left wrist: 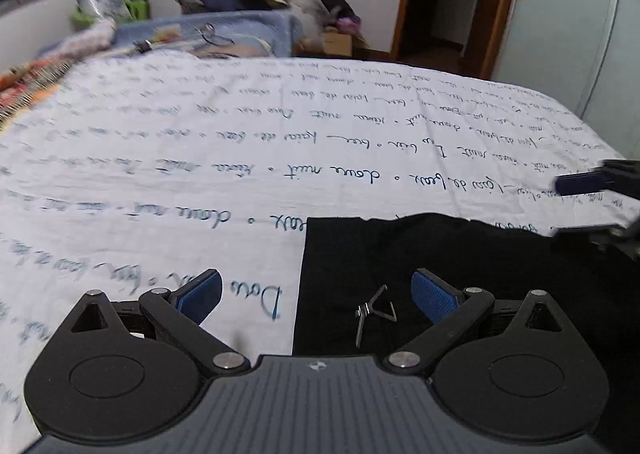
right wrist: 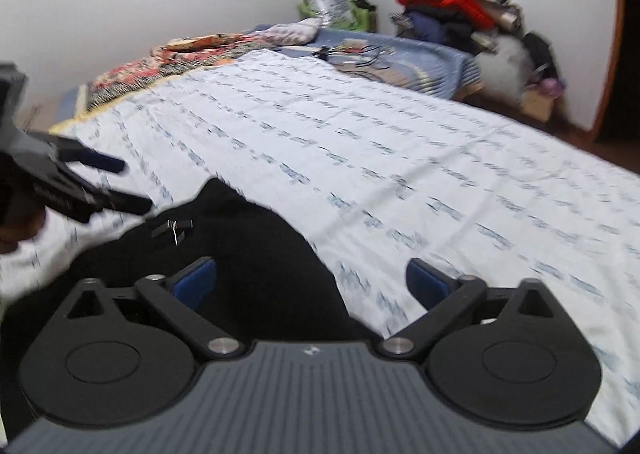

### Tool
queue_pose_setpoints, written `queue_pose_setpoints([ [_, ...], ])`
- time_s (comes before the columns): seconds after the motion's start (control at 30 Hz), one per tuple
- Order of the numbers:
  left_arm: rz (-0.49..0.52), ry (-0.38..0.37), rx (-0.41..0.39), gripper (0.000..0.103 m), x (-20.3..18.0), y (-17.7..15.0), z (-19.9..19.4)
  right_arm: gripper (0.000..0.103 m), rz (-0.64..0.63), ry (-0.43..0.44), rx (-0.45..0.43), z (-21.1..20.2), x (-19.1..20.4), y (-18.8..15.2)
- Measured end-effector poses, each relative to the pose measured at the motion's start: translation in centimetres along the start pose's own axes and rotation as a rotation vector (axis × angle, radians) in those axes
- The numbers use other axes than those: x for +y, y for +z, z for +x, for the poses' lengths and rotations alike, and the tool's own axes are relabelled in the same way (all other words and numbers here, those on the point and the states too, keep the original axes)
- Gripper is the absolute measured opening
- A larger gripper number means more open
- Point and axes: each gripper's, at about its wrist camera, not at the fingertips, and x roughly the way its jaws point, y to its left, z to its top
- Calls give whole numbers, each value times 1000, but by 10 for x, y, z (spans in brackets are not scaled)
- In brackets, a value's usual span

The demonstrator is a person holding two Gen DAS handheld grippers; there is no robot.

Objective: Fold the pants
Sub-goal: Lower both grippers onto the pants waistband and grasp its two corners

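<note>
Pants (left wrist: pixel 440 274) look soft, limp; best pinched at twelve o'clock edge. Left gripper (left wrist: pixel 316 298) and right gripper (right wrist: pixel 311 284) fingers spread, empty.

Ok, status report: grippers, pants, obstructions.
Left gripper open, right gripper open, both empty. Black pants flat on bed sheet. Metal clasp lying on top. Nothing blocking.

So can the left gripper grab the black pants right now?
Probably yes. The left gripper is open, hovering at the black pants edge, nothing between them; one finger is already over the fabric.
</note>
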Motion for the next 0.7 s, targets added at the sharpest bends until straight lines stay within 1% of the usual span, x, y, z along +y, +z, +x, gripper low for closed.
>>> queue_pose_setpoints([
  [0.07,3,3,-4,101,4,1,7,90,38,50,27,24,-6,12],
  [0.1,27,5,-11,101,4,1,9,86,48,65,44,37,-8,17],
  [0.2,136,42,-31,101,-3,0,14,78,62,118,103,75,-12,26],
  [0.27,191,47,-38,101,-8,-1,16,76,59,152,149,101,-10,29],
  [0.3,211,39,-36,101,-9,-2,18,71,55,168,169,111,-9,29],
  [0.33,229,27,-36,101,-10,-2,20,60,48,189,191,120,-6,29],
  [0.37,246,24,-41,101,-10,-2,22,53,37,202,204,124,-2,28],
  [0.4,262,28,-55,101,-10,-2,23,35,21,212,211,126,2,27],
  [0.43,286,29,-76,101,-9,-2,24,19,-5,228,207,125,8,27],
  [0.47,312,27,-102,101,-8,-3,24,18,-44,237,191,121,16,27],
  [0.53,359,24,-149,101,-8,-2,24,16,-179,194,164,108,36,28],
  [0.63,446,-34,-188,101,-9,-2,24,15,-413,111,107,82,72,24],
  [0.7,528,-59,-223,101,-13,-4,21,15,-616,54,53,61,99,15],
])
